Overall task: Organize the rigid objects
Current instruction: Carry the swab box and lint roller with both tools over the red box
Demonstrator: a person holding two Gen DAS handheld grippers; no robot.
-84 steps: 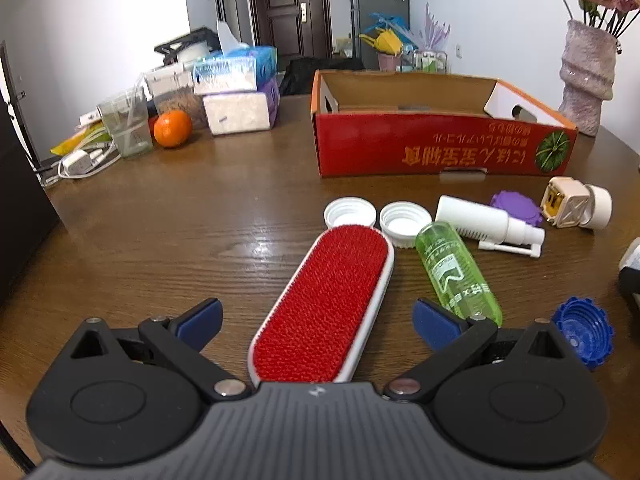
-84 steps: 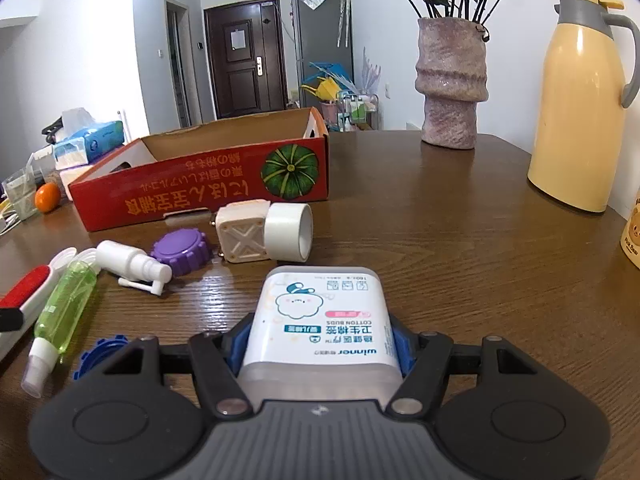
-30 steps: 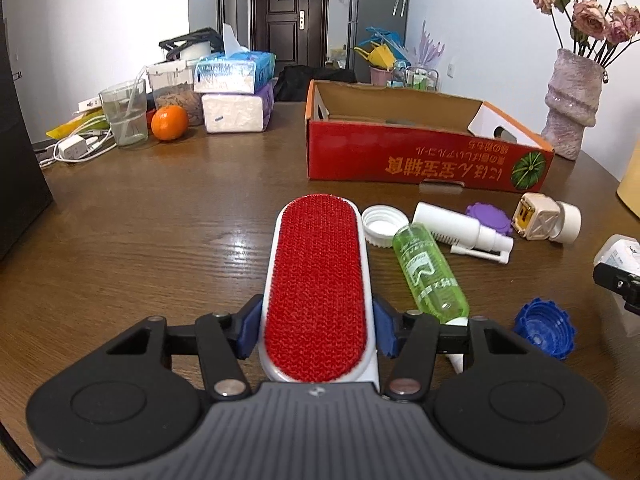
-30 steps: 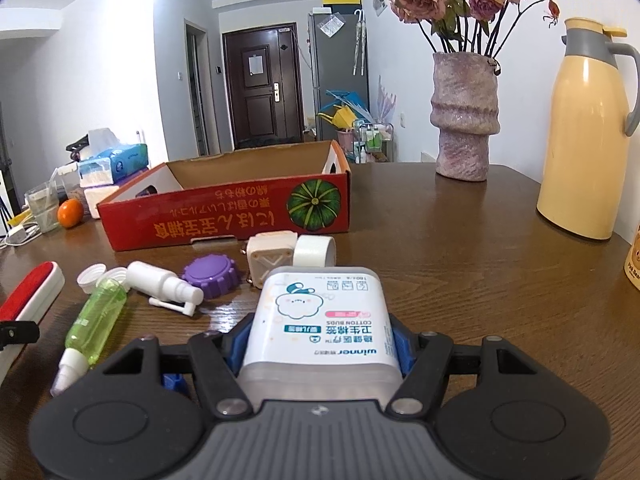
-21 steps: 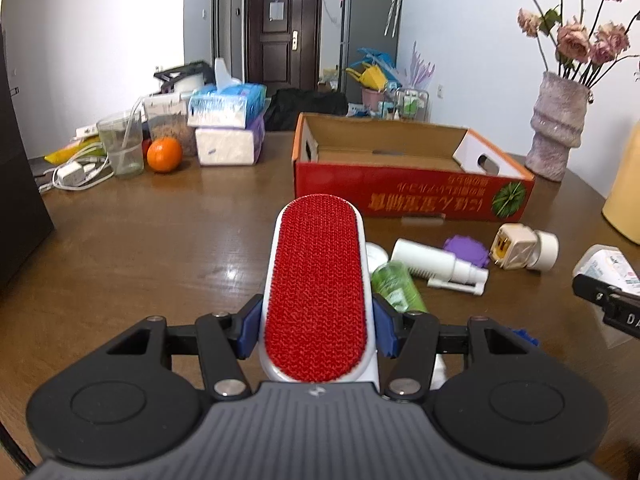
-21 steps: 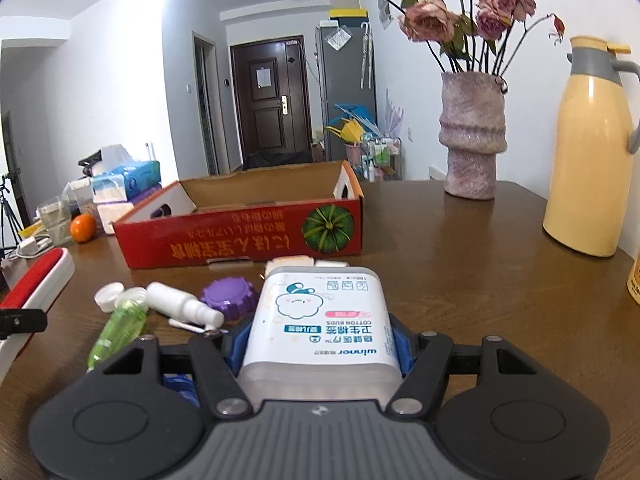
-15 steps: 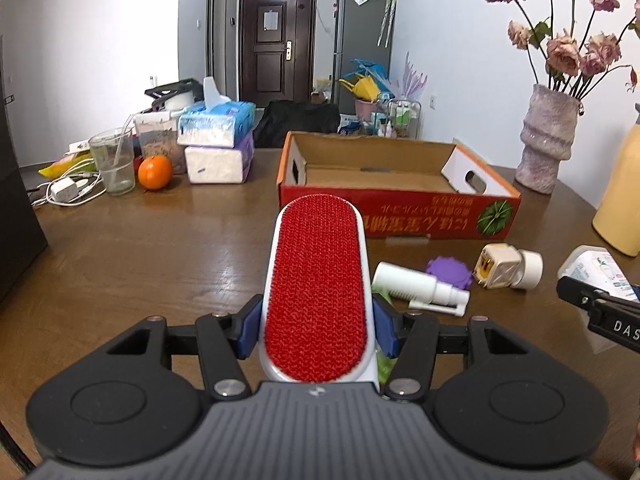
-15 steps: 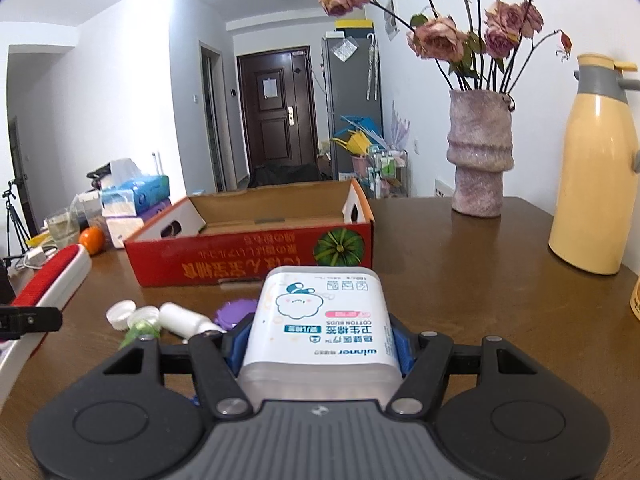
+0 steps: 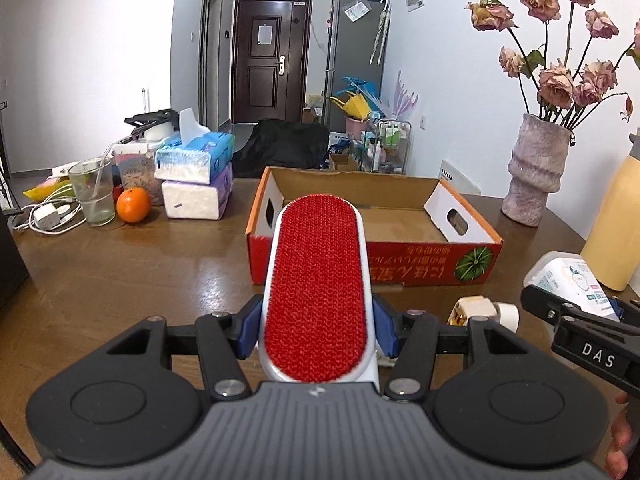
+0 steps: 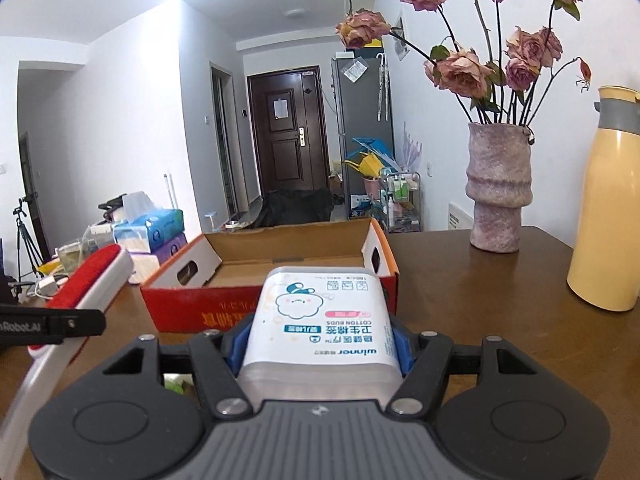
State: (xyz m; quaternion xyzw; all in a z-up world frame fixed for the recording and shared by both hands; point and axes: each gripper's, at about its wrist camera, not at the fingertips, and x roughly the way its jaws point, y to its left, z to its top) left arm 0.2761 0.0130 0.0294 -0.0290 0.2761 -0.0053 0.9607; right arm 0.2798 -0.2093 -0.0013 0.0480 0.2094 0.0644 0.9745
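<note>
Lint brush (image 9: 318,288) clamped across its width by left gripper (image 9: 316,330), raised in front of cardboard box (image 9: 372,216). Cotton-bud tub (image 10: 320,320) gripped likewise by right gripper (image 10: 318,350), facing the box. Both aimed at its open top, presumably for dropping in.

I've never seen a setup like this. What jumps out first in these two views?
Each view is filled by a black claw gripping something: the left claw clamps a long red lint brush pointing forward, and the right claw holds a white cotton buds box. Just beyond both sits an open red cardboard box on the brown table. At the right stands a vase of faded roses.
</note>
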